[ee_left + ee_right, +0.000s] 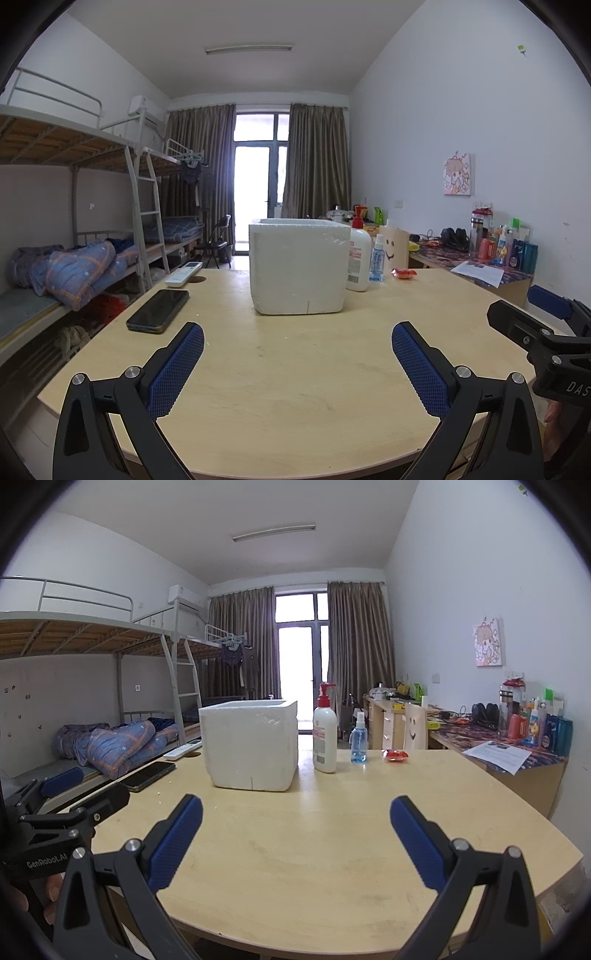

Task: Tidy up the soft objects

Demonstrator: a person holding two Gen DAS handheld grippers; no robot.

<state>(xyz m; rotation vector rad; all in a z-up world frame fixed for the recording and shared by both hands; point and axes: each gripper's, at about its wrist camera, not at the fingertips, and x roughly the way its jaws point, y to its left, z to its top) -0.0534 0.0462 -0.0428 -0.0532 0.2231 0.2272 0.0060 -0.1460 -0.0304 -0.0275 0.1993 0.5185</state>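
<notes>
A white foam box [299,266] stands upright on the light wooden table [295,369], open at the top; its inside is hidden. It also shows in the right wrist view [253,742]. My left gripper [297,336] is open and empty, held over the table's near part, short of the box. My right gripper [295,812] is open and empty, beside it to the right, with the box ahead and left. A small red soft packet [404,273] lies at the table's far right [396,755]. No soft object is held.
A black phone [159,310] and a white remote [183,274] lie at the table's left. A white pump bottle [324,734] and a blue spray bottle [359,738] stand right of the box. A cluttered desk [517,753] is at the right, bunk beds [74,258] at the left.
</notes>
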